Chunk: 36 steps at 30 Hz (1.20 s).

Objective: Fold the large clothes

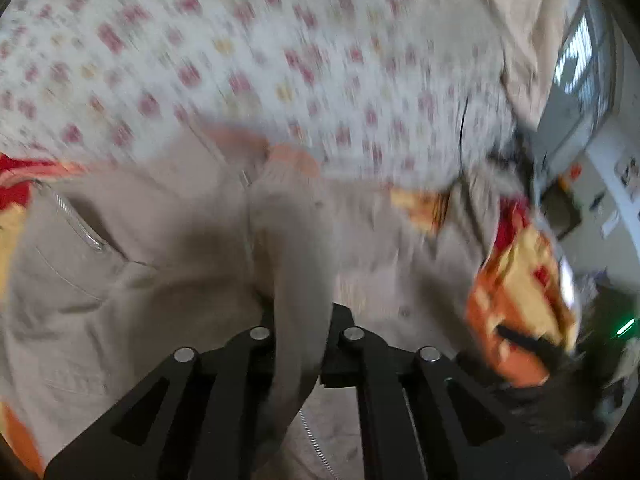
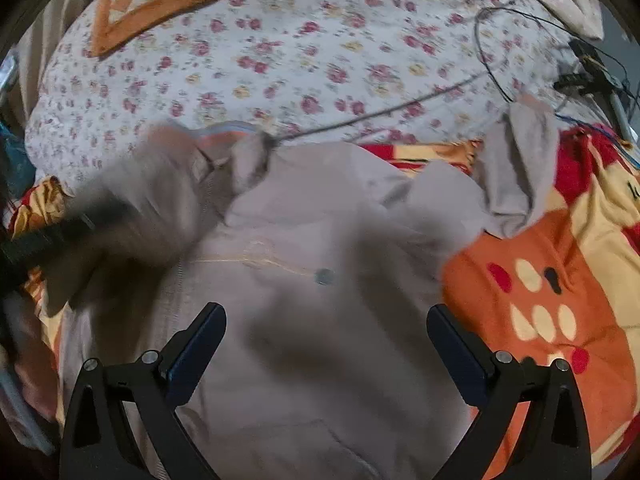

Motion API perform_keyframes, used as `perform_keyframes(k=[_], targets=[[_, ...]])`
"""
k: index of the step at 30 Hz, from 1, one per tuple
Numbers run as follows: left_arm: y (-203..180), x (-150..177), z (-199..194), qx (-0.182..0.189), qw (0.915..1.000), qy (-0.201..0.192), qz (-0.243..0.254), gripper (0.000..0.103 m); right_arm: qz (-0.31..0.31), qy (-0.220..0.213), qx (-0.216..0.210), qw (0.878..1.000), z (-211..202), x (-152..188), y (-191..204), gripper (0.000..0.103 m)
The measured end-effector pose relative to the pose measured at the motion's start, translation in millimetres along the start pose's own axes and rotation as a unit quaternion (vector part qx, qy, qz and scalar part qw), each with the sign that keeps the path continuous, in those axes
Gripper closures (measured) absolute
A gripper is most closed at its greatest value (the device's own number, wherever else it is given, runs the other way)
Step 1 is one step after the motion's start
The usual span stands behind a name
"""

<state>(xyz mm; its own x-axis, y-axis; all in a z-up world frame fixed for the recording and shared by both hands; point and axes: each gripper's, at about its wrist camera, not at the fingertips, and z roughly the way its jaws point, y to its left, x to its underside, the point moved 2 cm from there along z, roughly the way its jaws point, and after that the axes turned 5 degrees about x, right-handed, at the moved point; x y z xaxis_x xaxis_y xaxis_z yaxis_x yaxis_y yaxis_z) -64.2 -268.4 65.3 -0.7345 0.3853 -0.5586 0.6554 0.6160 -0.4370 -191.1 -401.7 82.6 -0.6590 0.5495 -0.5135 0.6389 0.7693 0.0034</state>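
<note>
Since the grey zip jacket (image 2: 320, 264) lies spread on the bed (image 2: 320, 60) with one sleeve flopped out at its right, we judge the fold barely begun; on the left, our left gripper (image 1: 298, 320) has its fingers pinching a grey sleeve; to the right, our right gripper (image 2: 326, 324) hovers with fingers spread above the jacket's body, touching nothing

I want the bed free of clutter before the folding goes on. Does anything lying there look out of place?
Yes. A thin black cable runs loose across the floral sheet, its end touching the beige zip jacket near the collar. More tangled wires sit at the far right edge. They could snag in the fabric.
</note>
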Motion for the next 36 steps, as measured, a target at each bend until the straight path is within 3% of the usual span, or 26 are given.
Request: perform_keyframes(k=[3,5,7,9,12,15,18,20,22,24,26,28,31,33,34,36], targets=[[-6.8,17.1,11.8,0.008,0.9992,0.038,0.005,0.065,0.006,0.006,0.004,1.0,1.1,1.8,-10.3,0.002],[-6.6,22.1,-0.3,0.014,0.9992,0.036,0.012,0.063,0.008,0.006,0.001,1.0,1.5,1.4,-13.0,0.002],[-10.6,25.2,-27.1,0.009,0.9989,0.03,0.034,0.043,0.012,0.006,-0.011,1.0,2.4,-1.9,-12.4,0.002],[-7.0,32.5,-61.5,-0.004,0.9985,0.004,0.055,0.032,0.02,0.004,-0.024,1.0,2.0,-6.5,-10.6,0.002],[11.9,45.4,-98.2,-0.043,0.9959,-0.025,0.075,0.031,0.034,-0.001,-0.054,0.998,2.5,-12.7,-7.0,0.002],[43.8,57.0,-122.3,-0.099,0.9917,-0.041,0.072,0.031,0.039,0.02,-0.083,0.996,12.5,-18.2,-3.0,0.002],[87.1,63.0,-124.1,-0.188,0.9806,-0.036,0.042,0.031,0.052,0.021,-0.099,0.994,18.6,-21.7,-2.2,0.002],[116.6,65.7,-118.1,-0.221,0.9749,-0.024,0.002,0.031,0.042,0.034,-0.104,0.993,30.2,-23.9,6.0,0.004],[141.1,69.4,-113.4,-0.227,0.9727,-0.017,-0.046,0.031,0.018,0.068,-0.113,0.991,48.3,-21.4,21.5,0.011],[156.2,72.3,-107.7,-0.23,0.9698,-0.014,-0.08,0.031,-0.013,0.105,-0.139,0.985,64.5,-13.2,39.8,0.035],[161.7,75.9,-104.5,-0.23,0.9688,-0.013,-0.091,0.031,-0.034,0.094,-0.125,0.987,65.1,-10.3,47.1,0.059],[162.9,78.2,-102.3,-0.22,0.9704,-0.011,-0.098,0.031,-0.039,0.054,-0.13,0.989,50.3,-18.5,46.7,0.079],[164.3,79.1,-100.6,-0.213,0.972,-0.014,-0.098,0.03,-0.027,-0.017,-0.097,0.995,27.5,-39.2,31.8,0.079],[166.4,78.9,-98.2,-0.21,0.9721,-0.016,-0.102,0.028,-0.03,-0.051,-0.046,0.997,26.6,-49.5,23.3,0.079],[166.2,79.5,-97.3,-0.207,0.9724,-0.017,-0.105,0.028,-0.034,-0.053,-0.024,0.998,33.8,-51.7,20.1,0.079],[165.1,79.6,-96.1,-0.204,0.9723,-0.014,-0.114,0.028,-0.035,-0.025,0.005,0.999,61.6,-51.1,15.5,0.067]])
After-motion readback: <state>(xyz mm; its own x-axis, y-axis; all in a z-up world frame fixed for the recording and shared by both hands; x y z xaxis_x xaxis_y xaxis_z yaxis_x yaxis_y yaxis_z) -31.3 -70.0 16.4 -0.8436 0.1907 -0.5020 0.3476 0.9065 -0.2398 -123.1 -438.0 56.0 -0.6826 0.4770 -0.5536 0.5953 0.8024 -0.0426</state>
